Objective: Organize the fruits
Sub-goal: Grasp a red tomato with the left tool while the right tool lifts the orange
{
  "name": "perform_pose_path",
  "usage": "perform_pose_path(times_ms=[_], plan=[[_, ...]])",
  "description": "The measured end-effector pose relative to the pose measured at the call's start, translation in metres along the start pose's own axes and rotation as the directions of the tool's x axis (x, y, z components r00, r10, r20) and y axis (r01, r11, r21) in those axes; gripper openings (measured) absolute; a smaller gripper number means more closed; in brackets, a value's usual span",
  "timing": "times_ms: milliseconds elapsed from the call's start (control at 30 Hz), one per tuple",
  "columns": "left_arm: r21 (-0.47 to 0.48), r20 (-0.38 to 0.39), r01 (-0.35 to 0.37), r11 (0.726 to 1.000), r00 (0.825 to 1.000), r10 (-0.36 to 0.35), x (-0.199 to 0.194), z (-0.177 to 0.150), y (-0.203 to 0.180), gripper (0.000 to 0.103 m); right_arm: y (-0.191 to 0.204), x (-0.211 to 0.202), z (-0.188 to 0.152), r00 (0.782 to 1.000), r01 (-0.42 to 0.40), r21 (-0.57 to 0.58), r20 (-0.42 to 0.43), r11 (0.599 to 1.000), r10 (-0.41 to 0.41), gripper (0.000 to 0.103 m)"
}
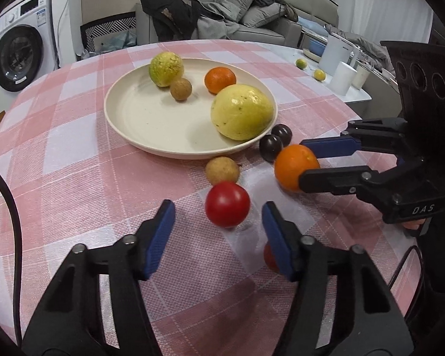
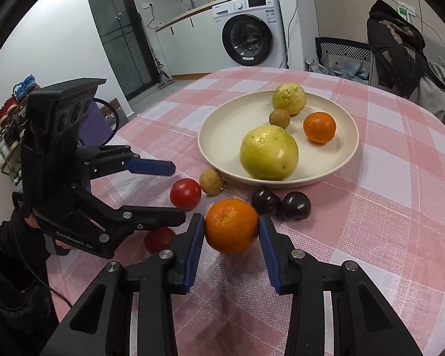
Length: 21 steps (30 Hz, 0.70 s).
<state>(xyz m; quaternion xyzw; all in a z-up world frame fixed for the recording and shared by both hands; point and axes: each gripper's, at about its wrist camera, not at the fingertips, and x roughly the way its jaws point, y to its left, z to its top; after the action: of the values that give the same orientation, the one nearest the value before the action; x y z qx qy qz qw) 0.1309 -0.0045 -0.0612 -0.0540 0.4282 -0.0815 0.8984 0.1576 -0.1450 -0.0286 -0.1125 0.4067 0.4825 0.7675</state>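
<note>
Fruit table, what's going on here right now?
A person works two handheld grippers over a pink checked tablecloth. The right gripper has its jaws shut on an orange beside two dark plums. The left gripper reaches around a red tomato, jaws not yet touching it. The plate already holds two yellow-green citrus fruits, a mandarin and a small brown fruit.

Left tongs [image 1: 218, 222] parted, right tongs [image 2: 231, 231] clamped.

Bright even indoor light, soft shadows, heavy fisheye bending, dark vignetted corners, mostly sharp.
</note>
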Motion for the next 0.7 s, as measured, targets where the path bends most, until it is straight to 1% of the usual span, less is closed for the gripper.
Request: perform_pose_path(times_ms=[33,67,100,133,200,333,400,533,700], plan=[[-0.002,-0.002,0.004,1.0,1.0,-0.004,0.001,0.0,-0.001,0.045,0.0,0.0,0.0,1.0,0.002,0.001,0.002,1.0,-0.002,0.038],[0.0,0.0,0.002,1.0,1.0,-0.002,0.001,0.0,-0.001,0.041,0.0,-0.001,0.001,1.0,0.003,0.002,0.006,1.0,-0.003,0.038],[0.005,0.001,0.01,1.0,1.0,-0.01,0.001,0.0,-0.002,0.031,0.0,-0.002,0.001,1.0,0.002,0.003,0.009,1.0,-0.002,0.038],[0.007,0.004,0.023,1.0,1.0,-0.023,0.001,0.0,-0.003,0.027,0.0,-0.003,0.0,1.0,0.003,0.004,0.012,1.0,-0.003,0.038],[0.01,0.019,0.015,1.0,1.0,-0.015,-0.001,0.001,-0.004,0.027,-0.001,-0.002,0.001,1.0,0.006,0.009,0.015,1.0,-0.006,0.038],[0.006,0.065,0.024,1.0,0.998,-0.024,-0.01,0.003,-0.003,0.027,-0.003,-0.006,0.001,0.999,0.013,0.017,0.031,1.0,-0.014,0.038],[0.001,0.089,0.023,1.0,0.996,-0.023,-0.016,0.004,-0.002,0.027,-0.004,-0.01,0.002,0.998,0.019,0.025,0.053,1.0,-0.02,0.038],[-0.007,0.137,-0.024,1.0,0.99,0.024,-0.028,0.008,0.002,0.027,-0.007,-0.02,0.005,0.993,0.021,0.048,0.112,0.999,-0.026,0.038],[-0.038,0.189,-0.041,0.998,0.981,0.047,-0.04,0.014,0.012,0.027,-0.008,-0.033,0.011,0.978,0.076,0.07,0.191,0.995,-0.088,0.038]])
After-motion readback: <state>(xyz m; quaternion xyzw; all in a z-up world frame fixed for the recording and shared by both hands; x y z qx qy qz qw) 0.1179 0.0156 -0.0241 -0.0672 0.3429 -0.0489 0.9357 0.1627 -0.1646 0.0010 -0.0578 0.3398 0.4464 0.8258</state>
